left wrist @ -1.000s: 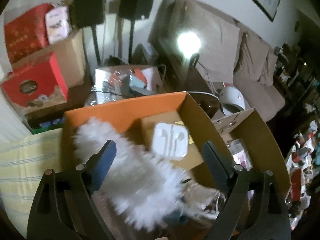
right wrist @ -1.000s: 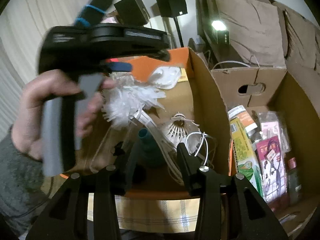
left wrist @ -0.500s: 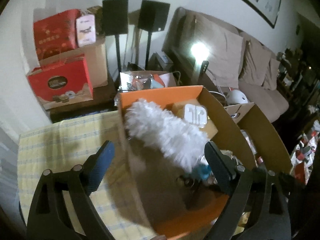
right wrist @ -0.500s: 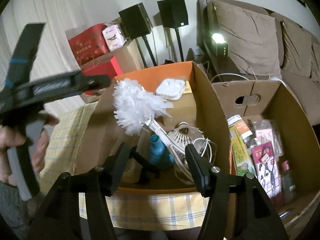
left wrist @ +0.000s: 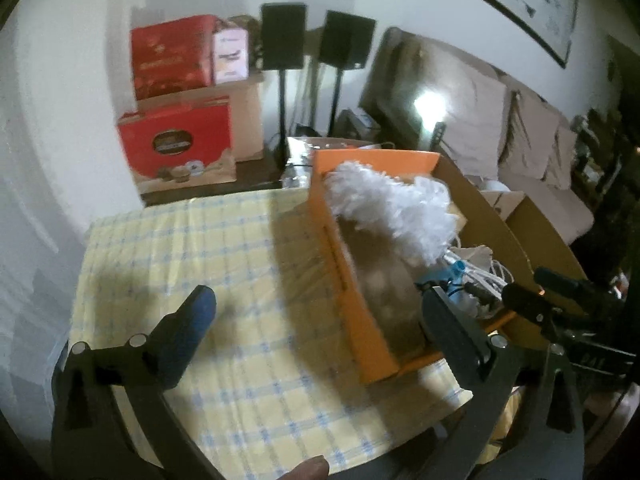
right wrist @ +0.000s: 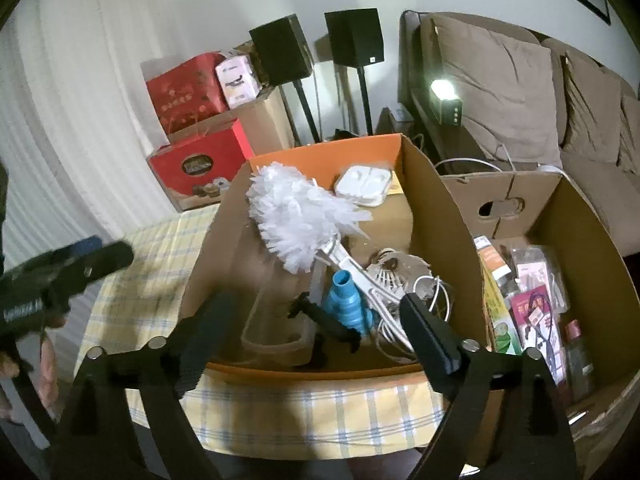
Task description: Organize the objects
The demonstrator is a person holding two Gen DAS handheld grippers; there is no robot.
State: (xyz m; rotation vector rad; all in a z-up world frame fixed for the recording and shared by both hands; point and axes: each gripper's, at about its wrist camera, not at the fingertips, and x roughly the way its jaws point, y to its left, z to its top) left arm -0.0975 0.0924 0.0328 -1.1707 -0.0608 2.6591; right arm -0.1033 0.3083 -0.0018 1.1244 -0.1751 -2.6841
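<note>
Both grippers spread wide and holding nothing, over a table with an orange box of odds and ends.

Left gripper (left wrist: 316,320) hangs over the yellow checked tablecloth (left wrist: 224,280), jaws wide apart, nothing between them; its right finger sits in front of the box's near left corner. The orange box (right wrist: 320,148) stands at the table's right edge. In it, a white duster (right wrist: 296,216) leans with its fluffy head toward the far left corner and its handle running down to the near right. A white earphone case (right wrist: 364,184) lies on a brown carton by the far wall. A blue tube (right wrist: 344,300), a white shuttlecock (right wrist: 396,272) and white cables (right wrist: 432,292) crowd the near right corner. Right gripper (right wrist: 316,324) hovers at the box's near wall, jaws wide apart, empty. Right of the table, a brown cardboard box (right wrist: 580,240) holds packets and bottles.
</note>
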